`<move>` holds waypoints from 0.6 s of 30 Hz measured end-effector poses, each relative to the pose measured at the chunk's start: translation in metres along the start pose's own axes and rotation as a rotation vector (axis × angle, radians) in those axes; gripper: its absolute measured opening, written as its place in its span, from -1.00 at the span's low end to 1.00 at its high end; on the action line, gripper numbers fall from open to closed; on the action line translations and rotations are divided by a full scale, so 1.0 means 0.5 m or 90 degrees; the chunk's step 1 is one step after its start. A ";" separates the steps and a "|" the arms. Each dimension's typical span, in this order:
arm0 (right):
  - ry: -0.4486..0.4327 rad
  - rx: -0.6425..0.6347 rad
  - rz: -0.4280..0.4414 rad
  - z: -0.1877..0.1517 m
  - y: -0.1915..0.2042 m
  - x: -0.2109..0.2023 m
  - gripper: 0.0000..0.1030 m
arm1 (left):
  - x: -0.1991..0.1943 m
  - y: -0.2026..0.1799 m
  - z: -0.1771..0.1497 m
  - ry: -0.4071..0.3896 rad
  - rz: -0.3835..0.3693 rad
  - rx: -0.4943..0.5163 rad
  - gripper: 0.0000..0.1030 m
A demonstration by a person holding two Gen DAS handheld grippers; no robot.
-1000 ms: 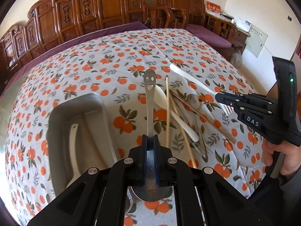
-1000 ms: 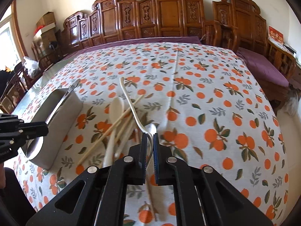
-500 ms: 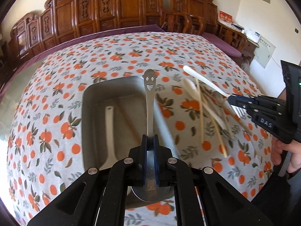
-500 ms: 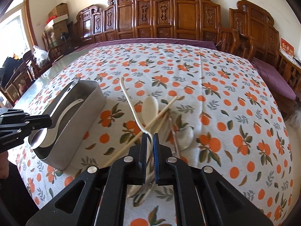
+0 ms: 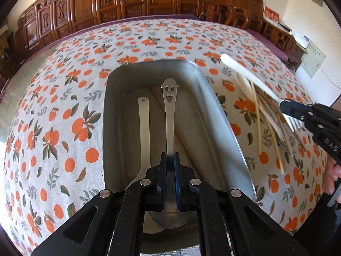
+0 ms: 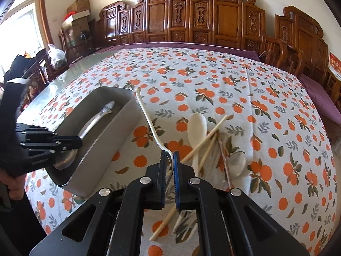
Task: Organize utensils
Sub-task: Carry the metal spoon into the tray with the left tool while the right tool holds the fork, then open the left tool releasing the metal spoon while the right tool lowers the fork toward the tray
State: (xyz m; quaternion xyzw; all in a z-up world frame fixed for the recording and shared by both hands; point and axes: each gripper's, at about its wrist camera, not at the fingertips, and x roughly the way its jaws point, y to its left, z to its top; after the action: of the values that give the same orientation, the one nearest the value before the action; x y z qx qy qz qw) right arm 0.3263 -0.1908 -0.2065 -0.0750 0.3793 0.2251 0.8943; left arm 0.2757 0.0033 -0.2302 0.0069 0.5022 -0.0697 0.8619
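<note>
My left gripper (image 5: 170, 159) is shut on a steel spoon with a smiley-face handle (image 5: 169, 115) and holds it over the grey metal tray (image 5: 215, 115). A white spoon (image 5: 143, 132) lies in the tray. My right gripper (image 6: 169, 157) is shut on a white fork (image 6: 149, 117), handle pointing away, just right of the tray (image 6: 102, 149). The fork (image 5: 251, 76) and right gripper (image 5: 283, 106) also show in the left wrist view. A pile with a white spoon (image 6: 197, 128), chopsticks (image 6: 204, 138) and a clear spoon (image 6: 236, 162) lies on the cloth under my right gripper.
The table carries an orange-print cloth (image 6: 213, 81). Carved wooden chairs (image 6: 213, 21) line the far side. Boxes and bags (image 6: 57, 57) stand at the far left. The left gripper (image 6: 78, 141) shows over the tray's near end in the right wrist view.
My left gripper has carried the smiley spoon leftward until it hangs over the tray. My right gripper has lifted the white fork off the pile and moved it towards the tray.
</note>
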 end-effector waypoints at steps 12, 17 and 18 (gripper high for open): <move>-0.003 0.004 0.010 -0.007 0.033 -0.013 -0.86 | -0.019 0.017 0.007 -0.019 -0.004 -0.017 -0.90; -0.006 0.024 0.007 -0.004 0.051 -0.033 -0.86 | -0.057 0.027 0.019 -0.055 -0.021 -0.025 -0.90; -0.006 0.026 0.008 0.000 0.059 -0.038 -0.86 | -0.066 0.029 0.021 -0.063 -0.023 -0.025 -0.90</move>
State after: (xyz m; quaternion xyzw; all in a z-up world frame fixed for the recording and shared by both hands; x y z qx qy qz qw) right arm 0.3013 -0.1713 -0.1920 -0.0534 0.3803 0.2233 0.8959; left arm 0.2706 0.0206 -0.1970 -0.0222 0.4602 -0.0757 0.8843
